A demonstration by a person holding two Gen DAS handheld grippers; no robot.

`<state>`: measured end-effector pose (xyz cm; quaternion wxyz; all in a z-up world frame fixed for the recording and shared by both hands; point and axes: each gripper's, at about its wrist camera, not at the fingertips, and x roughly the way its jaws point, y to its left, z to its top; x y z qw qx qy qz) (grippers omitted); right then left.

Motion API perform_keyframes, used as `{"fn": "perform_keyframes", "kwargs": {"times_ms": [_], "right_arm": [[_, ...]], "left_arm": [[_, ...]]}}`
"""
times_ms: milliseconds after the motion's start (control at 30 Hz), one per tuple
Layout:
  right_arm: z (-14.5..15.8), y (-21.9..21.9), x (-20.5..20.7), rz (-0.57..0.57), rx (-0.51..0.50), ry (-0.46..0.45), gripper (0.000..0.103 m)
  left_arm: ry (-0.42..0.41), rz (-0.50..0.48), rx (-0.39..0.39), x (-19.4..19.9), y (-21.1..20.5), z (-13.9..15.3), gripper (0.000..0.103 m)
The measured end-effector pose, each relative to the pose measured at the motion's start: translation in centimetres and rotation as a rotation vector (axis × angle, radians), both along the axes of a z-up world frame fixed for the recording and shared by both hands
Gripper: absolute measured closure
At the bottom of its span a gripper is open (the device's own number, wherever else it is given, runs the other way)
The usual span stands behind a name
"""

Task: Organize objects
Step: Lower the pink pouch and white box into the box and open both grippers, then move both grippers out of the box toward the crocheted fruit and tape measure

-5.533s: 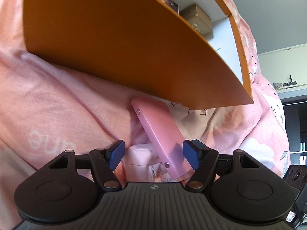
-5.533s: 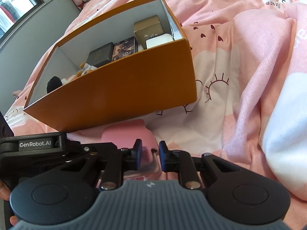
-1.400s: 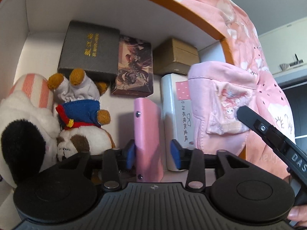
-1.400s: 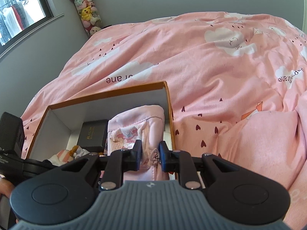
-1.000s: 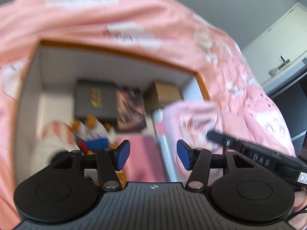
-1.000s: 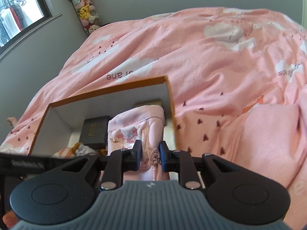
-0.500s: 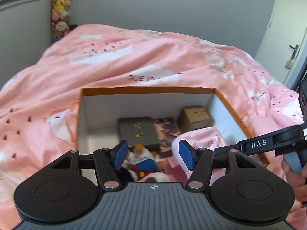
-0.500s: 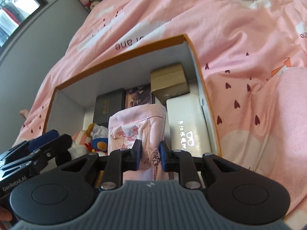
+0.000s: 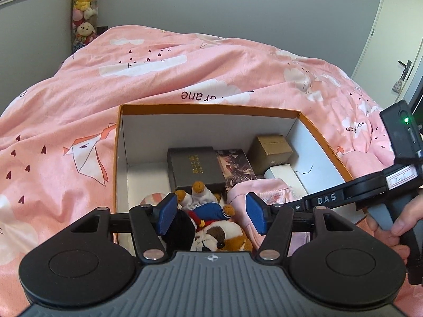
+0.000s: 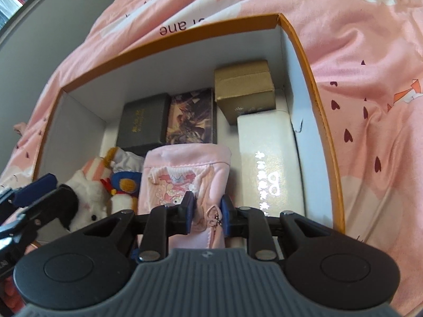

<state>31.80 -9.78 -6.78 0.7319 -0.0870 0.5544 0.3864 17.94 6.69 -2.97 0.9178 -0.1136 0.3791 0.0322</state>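
The left gripper [image 9: 211, 218] had black arms, blue pads, silver screws and a ribbed grey body. The right gripper [image 10: 207, 212] matched it; its black arm read "DAS", a green light glowed on its box, and its trigger was grey.

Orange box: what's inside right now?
Orange box holds a grey case, picture box, gold box, white case, plush toys and the pink pouch, between the opening right gripper. Anything under pouch or toys is hidden.
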Motion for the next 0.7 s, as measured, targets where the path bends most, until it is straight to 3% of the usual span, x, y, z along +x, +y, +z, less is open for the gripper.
{"fn": "perform_keyframes", "kwargs": {"times_ms": [200,300,467,700], "right_arm": [[0.3,0.0,-0.7,0.021,-0.020,-0.076,0.073],[1.2,-0.4,-1.3,0.030,-0.014,-0.134,0.064],[4.0,-2.1,-3.7,0.061,0.056,-0.242,0.045],[7.9,-6.4,-7.5,0.019,0.154,-0.408,0.037]], "left_arm": [[0.006,-0.032,-0.011,-0.7,-0.5,0.6,0.035],[0.023,-0.064,-0.043,-1.2,-0.8,1.1,0.035],[0.002,-0.096,-0.026,-3.2,-2.2,2.3,0.035],[0.031,-0.126,-0.070,-5.8,-3.0,2.7,0.035]]}}
